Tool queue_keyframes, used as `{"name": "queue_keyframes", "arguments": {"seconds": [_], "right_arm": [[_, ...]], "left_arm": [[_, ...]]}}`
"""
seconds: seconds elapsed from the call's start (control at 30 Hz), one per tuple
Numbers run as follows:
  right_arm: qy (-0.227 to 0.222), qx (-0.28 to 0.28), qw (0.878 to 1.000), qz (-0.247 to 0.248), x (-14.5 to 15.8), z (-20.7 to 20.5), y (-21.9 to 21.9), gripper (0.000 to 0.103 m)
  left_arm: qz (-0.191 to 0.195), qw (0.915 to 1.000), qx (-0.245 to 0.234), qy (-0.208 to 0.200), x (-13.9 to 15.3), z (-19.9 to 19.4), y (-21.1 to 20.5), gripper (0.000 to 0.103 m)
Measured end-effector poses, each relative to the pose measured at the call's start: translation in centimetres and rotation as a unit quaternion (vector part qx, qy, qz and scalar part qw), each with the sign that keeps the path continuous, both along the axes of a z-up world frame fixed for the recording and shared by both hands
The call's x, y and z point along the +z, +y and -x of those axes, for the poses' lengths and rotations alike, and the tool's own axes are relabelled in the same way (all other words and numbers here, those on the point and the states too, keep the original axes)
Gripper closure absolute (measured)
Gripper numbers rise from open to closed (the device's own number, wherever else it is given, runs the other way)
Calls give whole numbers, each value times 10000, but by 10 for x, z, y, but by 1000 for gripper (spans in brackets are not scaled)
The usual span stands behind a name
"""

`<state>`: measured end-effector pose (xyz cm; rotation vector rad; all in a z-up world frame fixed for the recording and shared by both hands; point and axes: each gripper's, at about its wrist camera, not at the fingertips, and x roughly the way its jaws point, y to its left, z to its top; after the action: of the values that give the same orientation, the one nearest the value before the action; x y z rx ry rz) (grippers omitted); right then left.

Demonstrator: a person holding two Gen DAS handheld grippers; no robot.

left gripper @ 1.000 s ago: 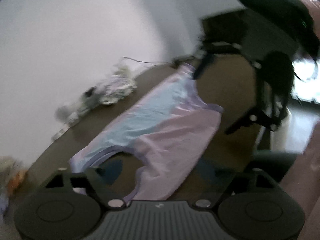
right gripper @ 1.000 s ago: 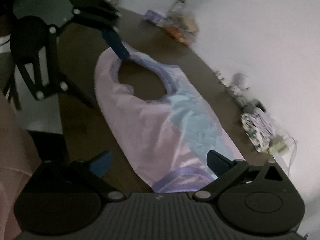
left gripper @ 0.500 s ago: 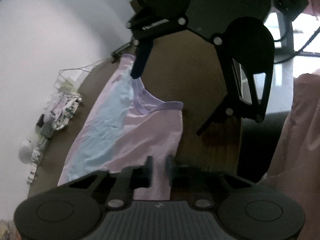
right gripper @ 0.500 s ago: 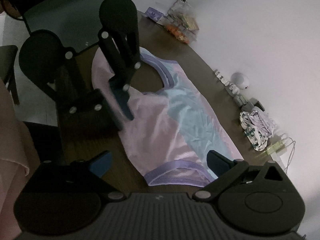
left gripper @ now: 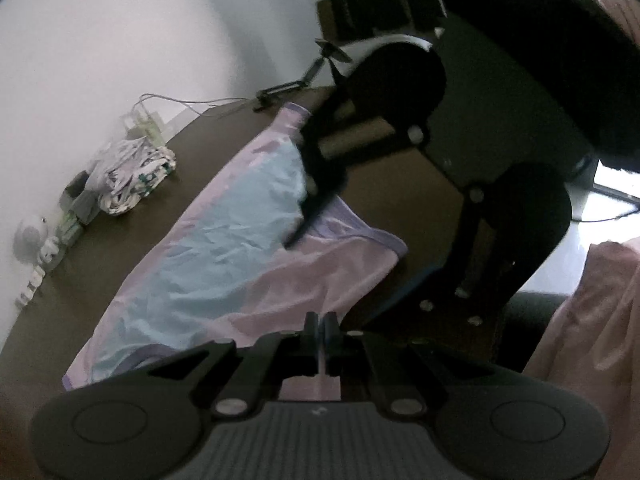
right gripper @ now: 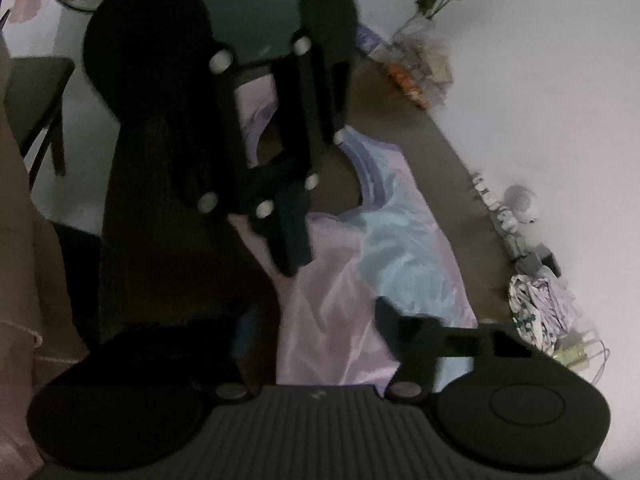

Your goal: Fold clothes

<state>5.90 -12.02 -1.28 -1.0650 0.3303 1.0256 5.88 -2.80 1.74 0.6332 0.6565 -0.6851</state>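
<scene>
The pink and pale blue garment (left gripper: 256,248) lies flat on the dark table (left gripper: 100,280), purple trim at its edges; no writing can be read on it; the left gripper (left gripper: 322,334) is pinched shut on its near pink edge; the right gripper (right gripper: 320,320) is closing over the opposite end, fabric between its fingers; a crumpled patterned cloth (left gripper: 132,176) sits by the wall.

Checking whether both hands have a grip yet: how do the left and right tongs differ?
The left tongs are shut on the pink garment; the right tongs are closing, with fabric between the fingers. The left grips near an armhole, the right at the opposite end. Both are black.
</scene>
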Motion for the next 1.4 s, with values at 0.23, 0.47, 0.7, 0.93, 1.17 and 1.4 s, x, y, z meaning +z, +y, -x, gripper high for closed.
{"name": "queue_keyframes", "arguments": {"seconds": [0.23,0.47,0.7,0.93,1.17,1.4], "right_arm": [[-83,-49,9995,291,-7,-2,10,99],[236,-488,9984,-185,15,-10,5,101],[467,-586,9962,-443,23,-4,0,101],[209,-746,9958,-488,-1,9,0,78],[-37,-1187,9908,-643,4,2,3,102],[-24,-1500,9844,-924,28,-6,-7,102]], "left_arm": [[462,9989,90,81,10,-1,8,91],[75,9967,138,-801,-3,30,1,40],[-403,9939,180,-1012,-26,21,-10,102],[-124,9944,307,-1007,-10,12,0,102],[-260,9881,453,-1446,-18,28,-4,84],[-1004,9646,838,-2290,-45,62,5,73]]}}
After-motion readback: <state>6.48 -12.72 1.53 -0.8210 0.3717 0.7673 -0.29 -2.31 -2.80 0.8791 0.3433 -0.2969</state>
